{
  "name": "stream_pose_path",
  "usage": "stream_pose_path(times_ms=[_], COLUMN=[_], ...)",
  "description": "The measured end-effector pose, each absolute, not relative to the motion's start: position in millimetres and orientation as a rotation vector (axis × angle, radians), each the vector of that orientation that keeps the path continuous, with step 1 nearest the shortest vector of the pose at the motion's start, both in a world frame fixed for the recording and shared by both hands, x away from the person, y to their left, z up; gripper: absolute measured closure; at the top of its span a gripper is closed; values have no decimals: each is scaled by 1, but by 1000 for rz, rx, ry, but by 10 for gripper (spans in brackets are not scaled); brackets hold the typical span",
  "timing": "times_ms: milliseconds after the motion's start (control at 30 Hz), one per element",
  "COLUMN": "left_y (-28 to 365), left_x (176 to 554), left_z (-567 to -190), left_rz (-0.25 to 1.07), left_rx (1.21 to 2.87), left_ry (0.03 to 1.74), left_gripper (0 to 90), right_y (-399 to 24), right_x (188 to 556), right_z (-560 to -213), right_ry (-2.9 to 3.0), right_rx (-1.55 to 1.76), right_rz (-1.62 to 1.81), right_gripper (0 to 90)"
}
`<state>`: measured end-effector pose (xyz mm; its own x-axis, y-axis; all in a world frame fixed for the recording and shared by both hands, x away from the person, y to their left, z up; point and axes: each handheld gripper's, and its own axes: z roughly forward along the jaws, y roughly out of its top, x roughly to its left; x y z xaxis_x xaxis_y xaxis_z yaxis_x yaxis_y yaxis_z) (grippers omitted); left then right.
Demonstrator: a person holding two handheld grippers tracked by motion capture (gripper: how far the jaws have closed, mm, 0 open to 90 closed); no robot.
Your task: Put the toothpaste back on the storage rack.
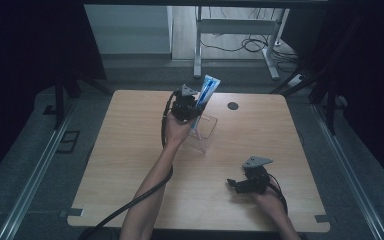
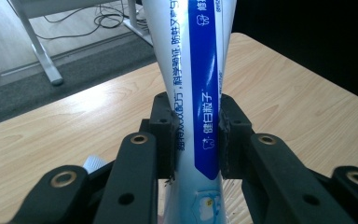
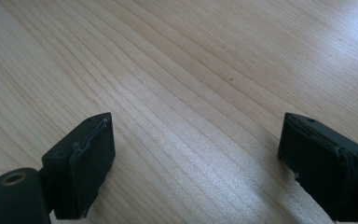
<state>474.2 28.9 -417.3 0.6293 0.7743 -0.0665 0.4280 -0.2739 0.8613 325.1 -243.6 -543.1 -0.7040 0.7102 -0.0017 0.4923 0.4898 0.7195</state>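
A white and blue toothpaste tube (image 1: 207, 90) is raised above the table, upright and leaning a little to the right. My left gripper (image 1: 194, 108) is shut on its lower part. In the left gripper view the two pads press the tube (image 2: 198, 70) from both sides and my left gripper (image 2: 196, 135) pinches it in. A clear plastic box (image 1: 203, 134) stands on the table just below the tube's lower end. My right gripper (image 1: 232, 184) rests low near the front right of the table, open, with bare wood between its fingers (image 3: 86, 163).
The wooden table (image 1: 130, 150) has a round black grommet (image 1: 233, 106) near its far edge. A white desk frame (image 1: 235, 30) and loose cables lie on the floor beyond. Dark curtains hang at both sides.
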Motion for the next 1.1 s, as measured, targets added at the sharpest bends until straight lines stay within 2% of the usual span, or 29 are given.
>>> stream_pose_path(times_ms=[633, 1100], left_y=[17, 15], left_x=[471, 463], left_z=[-434, -435], left_rz=[523, 524], left_rx=[1961, 2011], left_ry=[937, 898], left_gripper=[705, 654], right_y=[-244, -244], right_x=[325, 325], right_z=[-543, -543], right_ry=[2440, 2439], right_rx=[1017, 1015], right_rz=[1035, 1035], right_gripper=[105, 104])
